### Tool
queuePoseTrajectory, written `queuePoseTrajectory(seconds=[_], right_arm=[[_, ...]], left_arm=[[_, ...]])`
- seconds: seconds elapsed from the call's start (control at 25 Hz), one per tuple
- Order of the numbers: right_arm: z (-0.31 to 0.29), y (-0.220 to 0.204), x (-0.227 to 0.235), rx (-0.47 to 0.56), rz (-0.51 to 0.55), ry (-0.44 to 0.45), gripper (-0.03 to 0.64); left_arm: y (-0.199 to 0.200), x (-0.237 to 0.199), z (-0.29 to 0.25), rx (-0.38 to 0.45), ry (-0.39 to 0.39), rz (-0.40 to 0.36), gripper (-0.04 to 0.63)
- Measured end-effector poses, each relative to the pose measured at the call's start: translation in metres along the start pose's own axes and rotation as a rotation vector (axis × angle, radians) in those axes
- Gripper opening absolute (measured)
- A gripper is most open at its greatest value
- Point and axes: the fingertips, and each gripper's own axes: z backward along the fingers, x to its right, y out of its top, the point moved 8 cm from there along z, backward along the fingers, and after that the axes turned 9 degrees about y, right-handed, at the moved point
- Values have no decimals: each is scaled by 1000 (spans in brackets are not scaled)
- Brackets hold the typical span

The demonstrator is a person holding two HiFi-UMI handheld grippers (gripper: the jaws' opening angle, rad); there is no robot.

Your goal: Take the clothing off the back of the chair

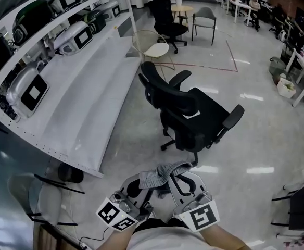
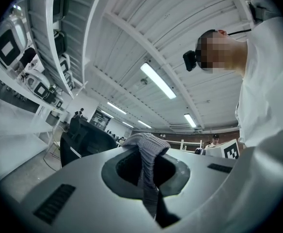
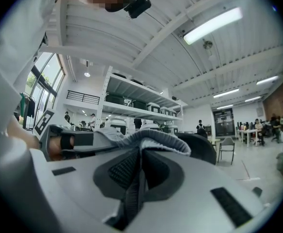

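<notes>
**Garment's clear of the chair, both grippers have it**

The left gripper (image 1: pixel 137 187) is clamped tight on one end of the grey knit garment (image 1: pixel 160 175). The right gripper (image 1: pixel 186 184) pinches the other end, and both gripper views show fabric squeezed between the jaws. In the head view the cloth bridges the two grippers, long axis running 9 to 3 o'clock, close in front of the person. The black office chair (image 1: pixel 193 113) sits around 12 o'clock from the grippers, well apart, backrest bare. My guess is the pulling-off part is done, and neither hand is nearer to the cloth than the other.
</notes>
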Motion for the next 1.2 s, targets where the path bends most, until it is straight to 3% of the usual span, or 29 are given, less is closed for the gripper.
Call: queuePoseTrajectory(seconds=[0.4,0.84,1.2], right_arm=[[-7,11,-42,-26,40,-60,26],[-32,10,-94,-75,46,-176,26],[-32,15,-99,-73,93,-140,26]], left_arm=[[14,-11,36,27,-56,41,9],[25,-38,71,-1,-134,78,9],[30,-31,74,33,-118,92,9]])
